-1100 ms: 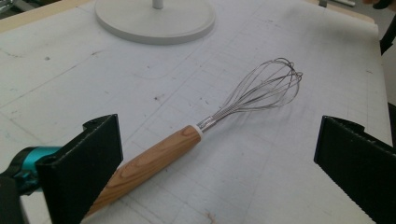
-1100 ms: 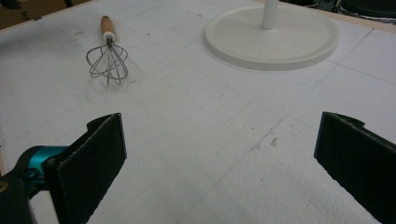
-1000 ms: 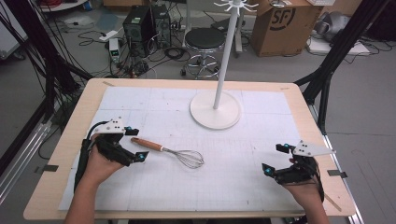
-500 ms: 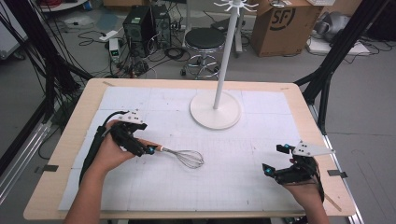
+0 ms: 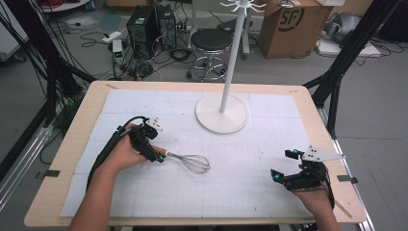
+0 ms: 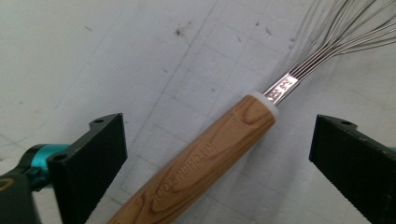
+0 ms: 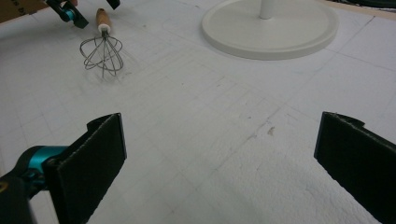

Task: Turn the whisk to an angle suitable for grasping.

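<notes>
**Whisk between open jaws**

Left gripper (image 5: 155, 153): black, blocky jaws spread wide apart, one on each side of the whisk (image 5: 187, 161). Touching nothing, seen from the left gripper view. Bits of bright blue-green at the jaw joints. Held in a hand (image 5: 122, 153), with a black cable trailing back along the arm.

Between those jaws: the whisk's handle (image 6: 196, 168), round and smooth, made of light brown wood with wavy grain and the words "KITCHEN TOOL" pressed in. A white ring at the handle's end, then a short shiny metal neck, then thin silver wires (image 6: 345, 35) fanning out. Lying flat on the white gridded mat (image 5: 250, 192), wire end pointing away from the left gripper, toward the right gripper.

Past the wires, farther up the mat: a white stand (image 5: 222, 111) with a flat round base and a thin straight pole.

Well apart, at the other side of the mat: right gripper (image 5: 285, 166), same black blocky jaws, also wide apart and holding nothing, with a grey three-cornered plate on top.

Under everything: a pale wooden table (image 5: 67, 159) with rounded corners.
</notes>
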The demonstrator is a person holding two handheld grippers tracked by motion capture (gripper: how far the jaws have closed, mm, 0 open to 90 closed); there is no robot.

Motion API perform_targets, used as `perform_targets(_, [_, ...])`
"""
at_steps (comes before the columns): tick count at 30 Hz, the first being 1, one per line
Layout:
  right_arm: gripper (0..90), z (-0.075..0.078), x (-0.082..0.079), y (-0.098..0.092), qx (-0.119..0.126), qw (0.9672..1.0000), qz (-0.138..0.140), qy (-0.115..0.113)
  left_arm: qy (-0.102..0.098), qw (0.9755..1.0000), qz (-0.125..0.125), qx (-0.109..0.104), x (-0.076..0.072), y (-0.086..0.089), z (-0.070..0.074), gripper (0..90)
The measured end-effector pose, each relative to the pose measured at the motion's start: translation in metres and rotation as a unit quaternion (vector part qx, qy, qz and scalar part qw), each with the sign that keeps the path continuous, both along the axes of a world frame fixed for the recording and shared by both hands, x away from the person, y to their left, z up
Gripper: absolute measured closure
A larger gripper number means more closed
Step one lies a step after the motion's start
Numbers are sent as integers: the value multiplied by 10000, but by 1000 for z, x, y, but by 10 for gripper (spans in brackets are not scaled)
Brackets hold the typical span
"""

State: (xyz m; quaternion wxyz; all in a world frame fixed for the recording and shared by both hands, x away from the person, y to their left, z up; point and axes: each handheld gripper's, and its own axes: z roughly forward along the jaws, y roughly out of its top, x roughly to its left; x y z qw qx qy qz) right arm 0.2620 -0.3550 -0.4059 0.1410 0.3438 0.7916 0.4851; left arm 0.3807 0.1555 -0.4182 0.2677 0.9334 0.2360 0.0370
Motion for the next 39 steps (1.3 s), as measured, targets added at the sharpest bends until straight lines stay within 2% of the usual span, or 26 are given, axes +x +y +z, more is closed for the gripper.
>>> perform_targets(1, [12, 0, 0, 0, -6, 10000, -1, 1, 26, 10000, 3, 28, 1, -1, -2, 76])
perform_targets(3, [12, -1, 0, -1, -2, 10000, -3, 25, 106, 9993, -35, 344, 4, -2, -10, 116])
perform_targets(4, [12, -2, 1, -1, -15, 10000, -9, 31, 106, 9993, -35, 344, 4, -2, -10, 155])
perform_targets(5, [12, -2, 1, -1, -18, 10000, -5, 27, 18, 9990, -73, 449, 2, -4, -12, 171])
perform_targets(7, [12, -2, 1, 0, -24, 10000, 1, 41, 6, 9989, -144, 452, 1, -4, -9, 239])
perform_targets(8, [12, -2, 1, 0, -26, 10000, 7, 41, 6, 9989, -144, 452, 1, -4, -9, 325])
perform_targets(9, [12, -2, 1, 0, -23, 10000, -3, 43, -22, 9986, -332, 411, -1, -5, -6, 403])
perform_targets(12, [12, -2, 1, 0, -23, 10000, 2, 41, -13, 9982, -455, 393, -4, -5, -5, 543])
perform_targets(18, [12, -1, 0, 0, 0, 10000, -18, 10, 36, 9969, -712, 340, -7, -4, -4, 608])
perform_targets(22, [12, -1, 0, 0, -3, 10000, -11, 21, 86, 9941, -1037, 311, -12, -10, -2, 666])
perform_targets(30, [12, 0, -1, 1, -3, 10000, -4, 7, 66, 9911, -1283, 347, -20, -25, -2, 719])
perform_targets(34, [12, 0, 0, 2, -15, 10000, 8, -14, 40, 9905, -1330, 356, -24, -34, -1, 722])
perform_targets(37, [12, 0, 0, 2, -14, 10000, 16, -16, 34, 9894, -1407, 347, -25, -43, -1, 722])
perform_targets(38, [12, 0, 0, 2, -9, 10000, 22, -23, 28, 9883, -1480, 359, -27, -52, -1, 722])
perform_targets(39, [12, 0, -1, 2, -10, 10000, 20, -22, 28, 9883, -1480, 359, -27, -52, -1, 722])
